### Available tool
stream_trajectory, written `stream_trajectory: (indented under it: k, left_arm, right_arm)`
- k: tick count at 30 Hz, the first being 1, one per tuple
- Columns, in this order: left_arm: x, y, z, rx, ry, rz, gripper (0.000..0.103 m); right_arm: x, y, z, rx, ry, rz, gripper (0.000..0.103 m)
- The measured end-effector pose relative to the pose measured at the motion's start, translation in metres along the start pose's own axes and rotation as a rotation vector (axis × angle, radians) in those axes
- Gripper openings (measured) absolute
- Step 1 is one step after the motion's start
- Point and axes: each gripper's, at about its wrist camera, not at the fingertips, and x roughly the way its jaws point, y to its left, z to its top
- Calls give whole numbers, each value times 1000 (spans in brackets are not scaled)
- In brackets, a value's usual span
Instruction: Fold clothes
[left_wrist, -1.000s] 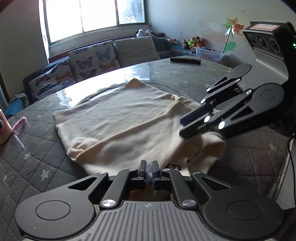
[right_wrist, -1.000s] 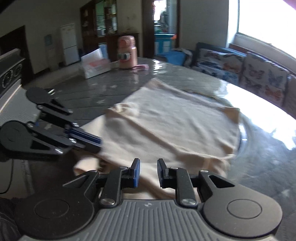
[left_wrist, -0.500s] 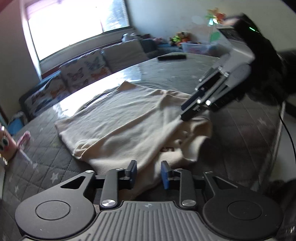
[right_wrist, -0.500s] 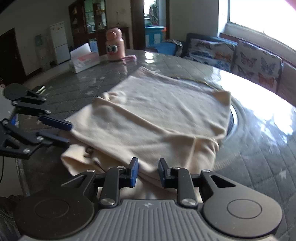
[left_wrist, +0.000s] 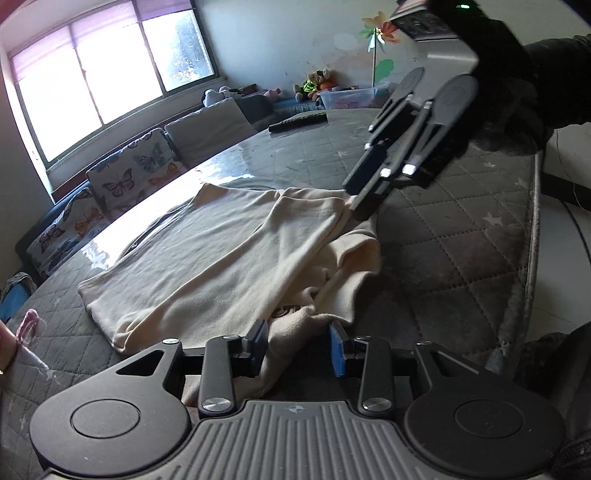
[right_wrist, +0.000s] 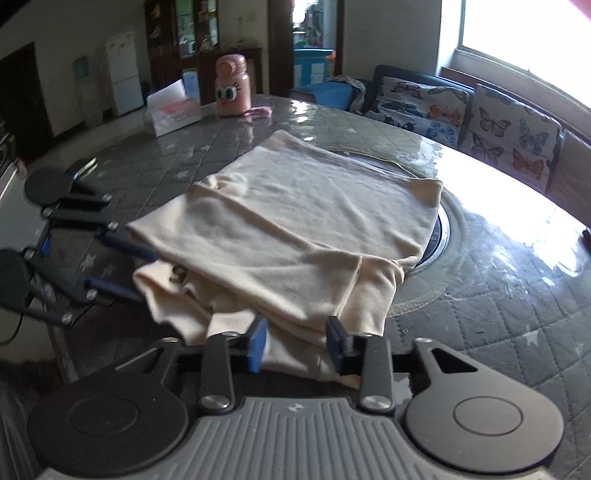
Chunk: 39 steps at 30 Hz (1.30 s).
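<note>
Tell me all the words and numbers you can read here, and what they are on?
"5" or "S", one dark character, partly hidden in a fold: on the cream shirt, near its crumpled lower edge.
Brown print on the same shirt in the left wrist view: folded over, cannot be read.
Pink label on the white box beside the pink bottle: too small and blurred to read.
Nothing else is readable.
</note>
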Motion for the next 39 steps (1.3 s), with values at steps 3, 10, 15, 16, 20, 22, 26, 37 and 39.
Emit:
stream_trajectory:
  k: [3,10,15,16,20,22,26,37,39]
  left_arm:
    - [-2,10,3,-50,-19,9,11]
    - [-9,44,16,-181,-54,21,9]
    - [-6,54,21,-212,-56,17,9]
    - [-5,56,22,-220,-56,17,9]
    - [-3,61,21,-246,-47,13,9]
    - [-5,58,19,-239,-42,9,13]
    - [-10,49,12,-214,-31,23,23]
    - [-10,24,-10,-96,24,94,47]
    - [-7,23,-12,-68,32,115,47]
  right_arm:
    - [-4,6,-3,-51,8,6,46]
    - [-6,24,-3,-190,-26,9,59]
    - [8,32,2,-252,-63,7,61]
    - [12,34,2,-265,-69,0,60]
    - [25,33,4,-280,-64,-5,44]
    - [27,30,6,-253,-52,2,27]
    - [27,19,15,-177,-50,15,16]
    - [24,7,35,-90,-84,22,12]
    - [23,6,37,-76,-95,20,12]
